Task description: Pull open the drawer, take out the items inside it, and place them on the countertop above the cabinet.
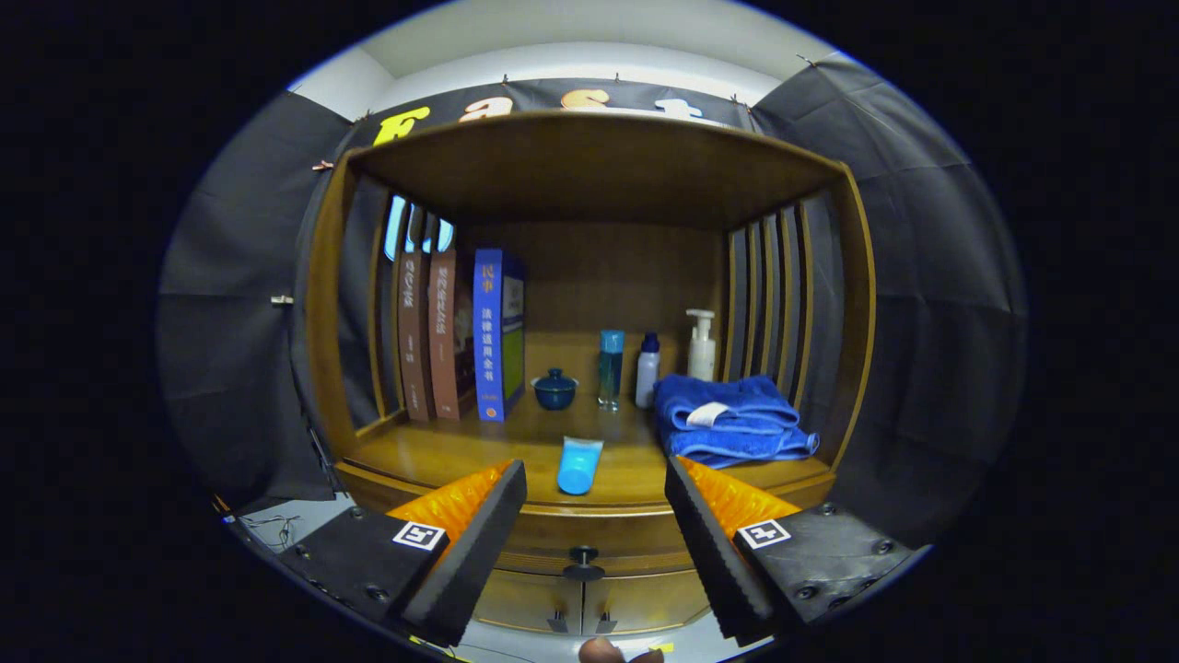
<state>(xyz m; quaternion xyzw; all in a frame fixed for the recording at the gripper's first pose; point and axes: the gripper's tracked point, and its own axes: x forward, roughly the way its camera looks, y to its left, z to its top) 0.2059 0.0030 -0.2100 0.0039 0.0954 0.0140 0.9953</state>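
Note:
A wooden cabinet stands ahead of me with its countertop [442, 451] under an open shelf bay. A blue tube [579, 465] lies on the countertop near the front edge, just beyond my fingers. Below it the drawer front [589, 532] sits flush with the cabinet, its dark round knob [583, 557] centred between my fingers. My gripper [594, 483] is open, held back from the cabinet, with nothing between the fingers.
On the countertop stand three books [461, 336] at the left, a small blue lidded bowl [555, 389], a teal bottle [610, 368], a white bottle [647, 370], a pump bottle [702, 345] and a folded blue towel [732, 419] at the right. Two lower doors [582, 600] sit under the drawer.

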